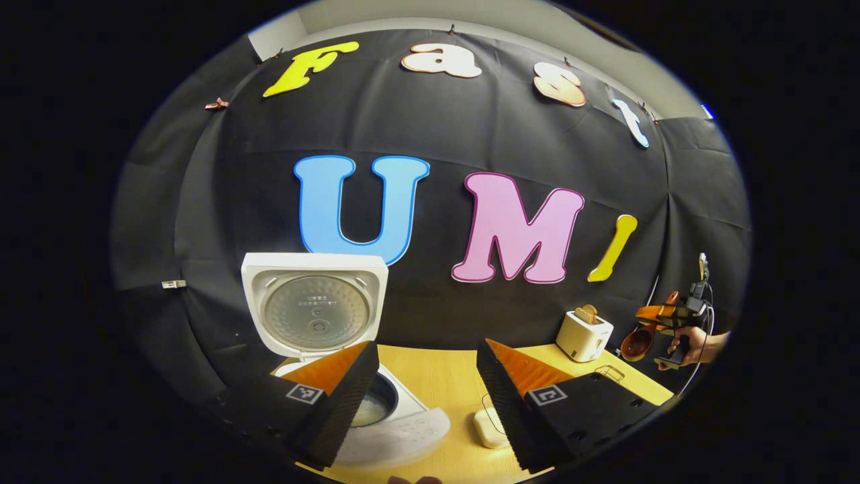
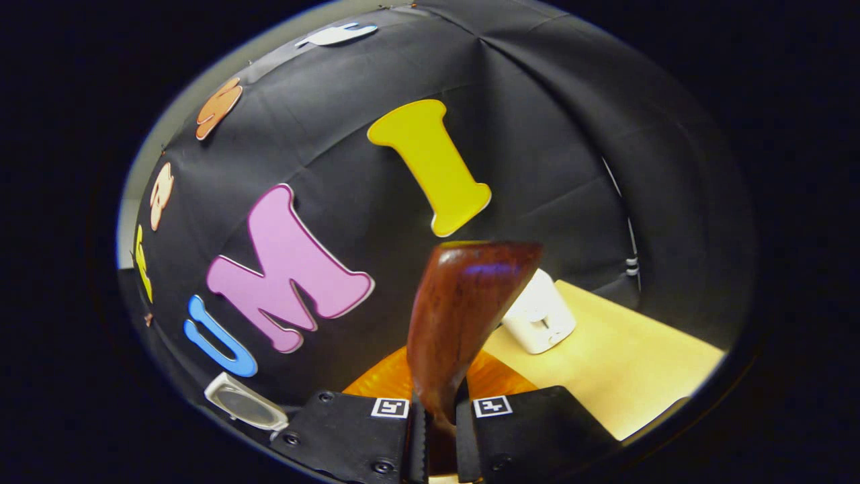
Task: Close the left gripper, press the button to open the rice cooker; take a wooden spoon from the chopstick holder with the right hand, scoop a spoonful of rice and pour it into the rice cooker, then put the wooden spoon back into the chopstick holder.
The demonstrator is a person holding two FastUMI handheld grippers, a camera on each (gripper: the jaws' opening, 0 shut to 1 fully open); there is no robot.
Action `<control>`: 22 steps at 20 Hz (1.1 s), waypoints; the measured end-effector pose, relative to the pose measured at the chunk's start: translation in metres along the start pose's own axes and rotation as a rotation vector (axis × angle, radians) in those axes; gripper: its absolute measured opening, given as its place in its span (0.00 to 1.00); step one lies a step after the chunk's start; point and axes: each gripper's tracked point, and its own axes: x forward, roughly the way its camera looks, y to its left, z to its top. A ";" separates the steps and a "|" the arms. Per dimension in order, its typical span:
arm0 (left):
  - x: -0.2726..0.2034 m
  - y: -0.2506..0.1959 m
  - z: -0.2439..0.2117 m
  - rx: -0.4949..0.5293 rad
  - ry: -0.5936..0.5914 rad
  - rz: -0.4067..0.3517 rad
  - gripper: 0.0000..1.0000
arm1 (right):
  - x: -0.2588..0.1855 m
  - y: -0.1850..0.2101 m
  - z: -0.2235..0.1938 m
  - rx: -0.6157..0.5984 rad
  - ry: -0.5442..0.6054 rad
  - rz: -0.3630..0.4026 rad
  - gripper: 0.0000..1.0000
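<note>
Rice cooker (image 1: pixel 349 376): lid (image 1: pixel 314 306) up, on table (image 1: pixel 443 383)
Left gripper (image 1: pixel 423 383): fingers spread wide, holding nothing
Right gripper (image 2: pixel 440 423): clamped on wooden spoon (image 2: pixel 463 309), held above the table
Toaster (image 1: pixel 583 334): near wall

Your non-task items: white toaster (image 1: pixel 583 335) with bread at desk (image 1: pixel 443 376) rear; small white case (image 1: pixel 489 427) near front.

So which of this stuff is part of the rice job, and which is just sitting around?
Job:
- rice cooker, lid open
- wooden spoon, held by right gripper
- left gripper, open

Lying about:
- toaster
- small white case on table
</note>
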 end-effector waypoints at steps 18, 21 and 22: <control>0.012 -0.029 -0.006 0.048 0.060 0.100 0.95 | 0.070 -0.068 -0.116 -0.247 0.278 -0.001 0.20; 0.007 -0.033 -0.006 0.055 0.061 0.110 0.95 | 0.073 -0.077 -0.128 -0.248 0.313 -0.006 0.21; 0.005 -0.034 -0.006 0.057 0.062 0.112 0.95 | 0.072 -0.080 -0.132 -0.249 0.329 -0.008 0.21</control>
